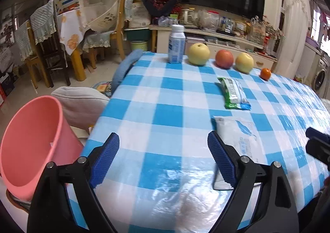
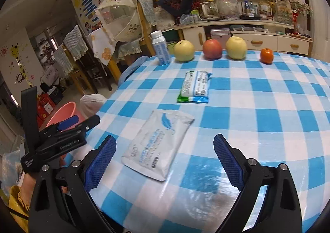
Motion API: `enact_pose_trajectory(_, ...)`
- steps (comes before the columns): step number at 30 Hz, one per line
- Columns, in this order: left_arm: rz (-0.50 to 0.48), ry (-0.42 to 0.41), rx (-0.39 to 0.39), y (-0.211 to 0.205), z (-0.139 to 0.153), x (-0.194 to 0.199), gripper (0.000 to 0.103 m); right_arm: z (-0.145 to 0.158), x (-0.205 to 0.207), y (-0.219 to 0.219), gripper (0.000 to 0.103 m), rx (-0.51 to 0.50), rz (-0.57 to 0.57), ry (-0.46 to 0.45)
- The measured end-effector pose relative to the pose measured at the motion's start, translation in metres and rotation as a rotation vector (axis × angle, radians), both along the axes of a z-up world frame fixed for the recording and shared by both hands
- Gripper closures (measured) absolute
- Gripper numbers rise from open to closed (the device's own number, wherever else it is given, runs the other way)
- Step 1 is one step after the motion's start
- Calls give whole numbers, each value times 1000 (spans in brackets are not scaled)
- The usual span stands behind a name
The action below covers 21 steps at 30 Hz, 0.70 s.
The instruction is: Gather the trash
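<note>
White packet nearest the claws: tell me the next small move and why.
Probably ease the right claw forward and down to straddle the white packet. It lies flat on the checked table just ahead, both claws are open and empty, and the pink bin waits off the table's left edge.

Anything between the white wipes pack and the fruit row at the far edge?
Yes: the green-and-white packet lies between the white wipes pack and the fruit row, with bare checkered tablecloth around it. Clearest in the right wrist view.

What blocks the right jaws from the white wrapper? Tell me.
Nothing visible. The flat white plastic wrapper lies on bare blue-checked tablecloth just ahead of the open right gripper; the green-and-white packet sits beyond it.
</note>
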<state>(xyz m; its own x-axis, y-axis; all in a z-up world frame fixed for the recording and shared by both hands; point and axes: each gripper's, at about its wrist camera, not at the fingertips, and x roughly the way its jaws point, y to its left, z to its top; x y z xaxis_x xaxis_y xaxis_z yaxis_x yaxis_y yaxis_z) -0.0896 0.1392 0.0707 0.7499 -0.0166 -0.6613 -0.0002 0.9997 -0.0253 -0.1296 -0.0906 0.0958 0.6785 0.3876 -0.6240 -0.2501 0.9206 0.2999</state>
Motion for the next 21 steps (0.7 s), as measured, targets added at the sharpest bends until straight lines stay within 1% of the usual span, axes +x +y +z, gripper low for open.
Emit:
enact_pose_trajectory(4, -74, 36, -51, -18, -6, -1, 15, 1, 2, -19, 9, -13, -32, -7)
enact_pose_trajectory(7, -128, 49, -54, -35, -10, -2, 15, 0, 4, -35, 9, -29, -70, -13)
enact_pose_trajectory(10, -186, 68, -68, -52, -14, 0, 15, -3, 10, -53, 9, -11, -105, 1)
enact_pose_trajectory(16, -274, 110, -50, -83, -25, 7, 15, -11, 25, -76, 9, 23, -144, 42)
enact_pose_trajectory(21, -317, 149, -24, -101, -34, 19, 15, -15, 37, -78, 9, 22, -142, 57)
